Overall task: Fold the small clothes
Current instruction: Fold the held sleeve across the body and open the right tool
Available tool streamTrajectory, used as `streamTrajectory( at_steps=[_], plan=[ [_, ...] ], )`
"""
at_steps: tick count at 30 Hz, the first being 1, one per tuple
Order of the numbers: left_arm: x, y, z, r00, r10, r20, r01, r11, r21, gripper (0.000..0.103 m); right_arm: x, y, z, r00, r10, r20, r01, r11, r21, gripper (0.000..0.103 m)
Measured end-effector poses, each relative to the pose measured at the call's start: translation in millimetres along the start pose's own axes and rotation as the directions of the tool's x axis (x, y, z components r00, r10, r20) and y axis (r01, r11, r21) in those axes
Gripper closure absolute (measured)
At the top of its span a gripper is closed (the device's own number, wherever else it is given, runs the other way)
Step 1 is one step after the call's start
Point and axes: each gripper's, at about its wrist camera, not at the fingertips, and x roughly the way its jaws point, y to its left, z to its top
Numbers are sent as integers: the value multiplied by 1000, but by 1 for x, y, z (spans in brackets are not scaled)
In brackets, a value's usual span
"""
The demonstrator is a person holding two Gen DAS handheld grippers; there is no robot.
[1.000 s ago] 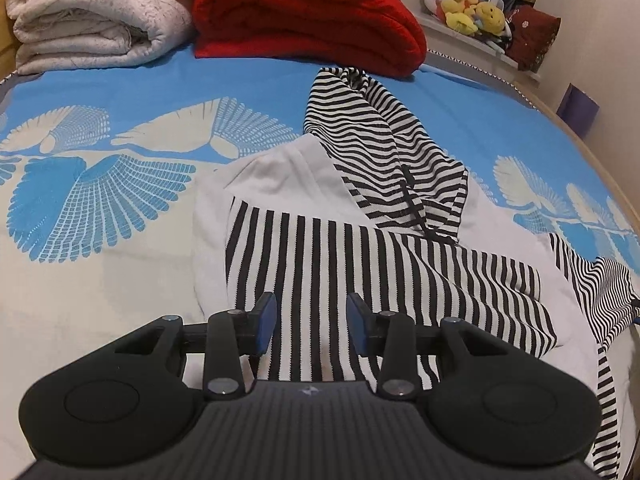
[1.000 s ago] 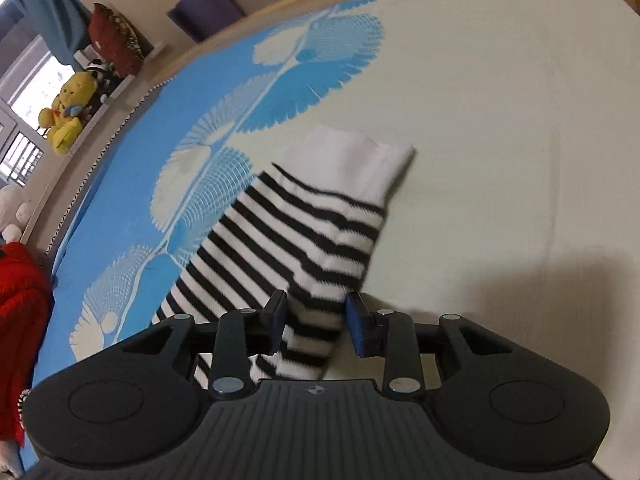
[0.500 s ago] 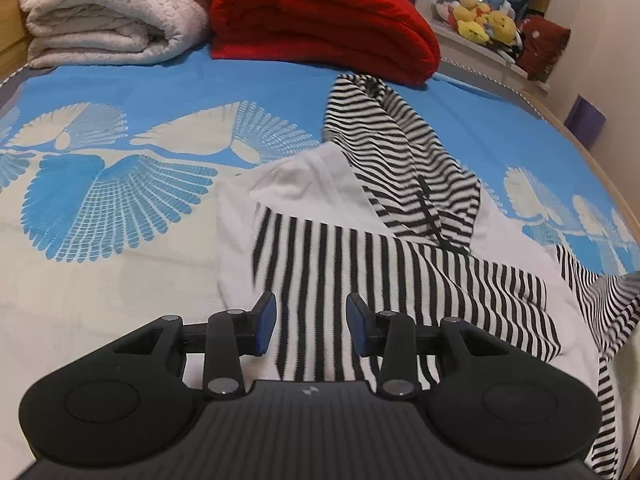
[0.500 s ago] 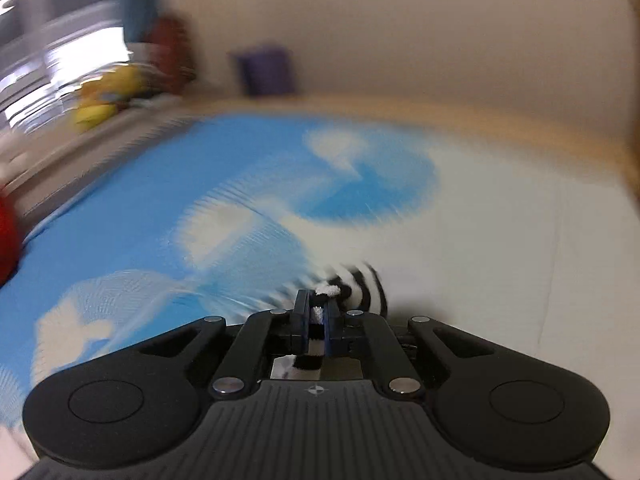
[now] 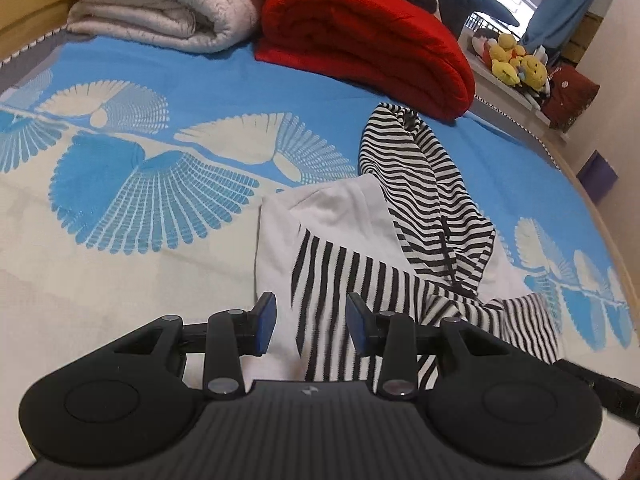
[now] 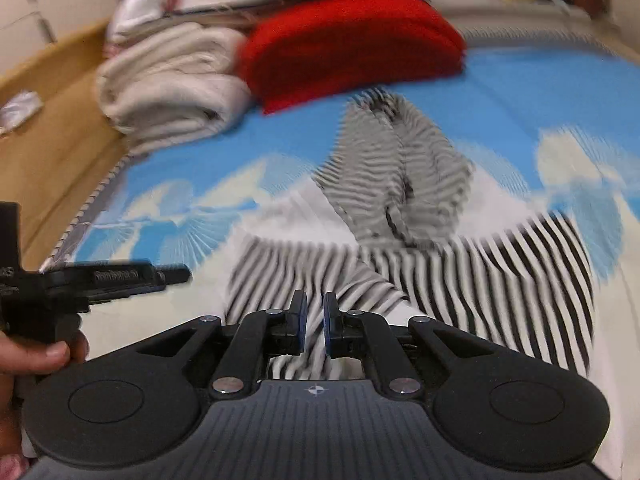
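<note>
A: Striped black-and-white knit hooded top with white panels [image 5: 384, 248] lies spread on the blue-and-cream fan-print bed cover [image 5: 132, 208], hood end towards the folded red blanket [image 5: 368, 36]. Sleeve fold looks to be the step in hand.

B: Right tongs [image 6: 314, 322]?

A: Nearly pressed together, thin gap showing, with the striped sleeve [image 6: 340, 308] running up between the blue pads. Looks pinched; blur stops me being sure. The sleeve crosses over the body of the top, on the side away from the red blanket.

B: Left tongs [image 5: 310, 322]?

A: Spread wide, nothing between them, hovering over the top's near hem, the edge farthest from the red blanket.

B: Next move, by your reading?

A: Lay the sleeve flat across the chest and let go without dragging the body cloth. Then the left side wants the same. Soft knit will bunch if pulled fast.

B: Any containers?

A: None seen. No basket, box or drawer. Only the rolled cream quilt [image 5: 160, 4] just beside the red blanket, and yellow plush toys [image 5: 516, 64] on a ledge beyond it.
</note>
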Motion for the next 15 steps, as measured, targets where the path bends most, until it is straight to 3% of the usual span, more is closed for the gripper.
streamTrajectory(
  at_steps=[2,4,5,10,12,15],
  plan=[
    [2,-2,-1,1000,-21,-9,21,1000,-8,63,-7,-16,5,999,-51,11,49,993,104,86],
    [4,-8,-6,999,-49,-24,49,999,3,76,-10,-36,8,995,-97,37,89,978,188,84],
    [6,-14,-9,997,-64,-36,65,998,20,77,-10,-49,10,991,-129,46,115,967,228,84],
    [17,-63,-30,980,-168,-109,183,973,141,78,3,-97,11,972,-231,-39,228,891,392,82],
    [22,-88,-42,970,-199,-136,223,956,190,77,5,-105,11,974,-224,-42,221,882,416,81],
    [34,-117,-63,954,-227,-197,271,932,240,63,4,-113,15,968,-250,-30,240,882,406,81]
  ],
)
